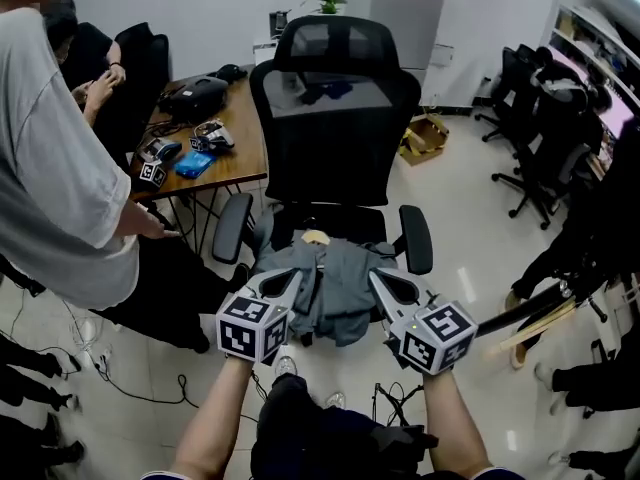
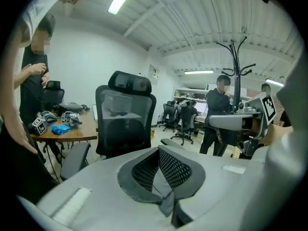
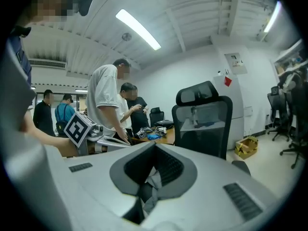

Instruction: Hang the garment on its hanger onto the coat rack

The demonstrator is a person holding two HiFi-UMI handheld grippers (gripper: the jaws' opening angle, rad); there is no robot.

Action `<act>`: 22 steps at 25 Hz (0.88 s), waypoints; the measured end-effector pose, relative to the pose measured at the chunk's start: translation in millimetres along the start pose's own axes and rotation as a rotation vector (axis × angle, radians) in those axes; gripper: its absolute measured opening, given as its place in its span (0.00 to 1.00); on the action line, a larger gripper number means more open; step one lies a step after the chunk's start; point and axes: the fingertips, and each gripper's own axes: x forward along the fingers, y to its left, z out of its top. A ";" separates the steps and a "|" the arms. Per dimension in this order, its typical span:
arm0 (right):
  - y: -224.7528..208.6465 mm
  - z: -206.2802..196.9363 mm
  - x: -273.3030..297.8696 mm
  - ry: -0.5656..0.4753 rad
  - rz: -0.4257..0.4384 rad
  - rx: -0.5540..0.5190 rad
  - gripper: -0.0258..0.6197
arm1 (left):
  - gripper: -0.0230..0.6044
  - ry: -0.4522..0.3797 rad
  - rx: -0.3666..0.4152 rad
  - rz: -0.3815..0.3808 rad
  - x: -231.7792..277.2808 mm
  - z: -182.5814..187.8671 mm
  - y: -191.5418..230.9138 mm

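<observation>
**Left tool (image 1: 290, 280) and right tool (image 1: 380, 280) both clamped on the garment (image 1: 340, 290)**

Nearest me, the two tools reach forward side by side and tip slightly downward, their marker cubes just ahead of my wrists. Between them hangs the grey garment, bunched over the front edge of the seat of the black chair (image 1: 335, 118). I cannot tell whether it rests on the seat. The pale top of its hanger (image 1: 315, 238) shows at the collar, just beyond the tool tips.

My left tool bites the garment's left side. Its jaws are fully together, with a thin fold of grey cloth pinched between the pads. My right tool grips the right side the same way, jaws closed on a crumpled bit of the fabric.

The coat rack (image 2: 234, 57) stands well apart from the garment, seen past my right tool in the left gripper view.
</observation>
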 end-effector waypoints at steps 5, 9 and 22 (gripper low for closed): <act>-19.0 -5.2 37.8 0.030 -0.009 0.009 0.06 | 0.04 0.037 -0.003 0.010 46.5 -12.3 45.6; -39.8 -13.0 78.0 0.056 -0.045 0.042 0.06 | 0.04 0.115 -0.008 0.008 99.4 -43.6 94.7; -94.4 -50.6 204.2 0.137 -0.123 0.172 0.06 | 0.50 0.466 -0.098 -0.107 258.3 -179.5 191.5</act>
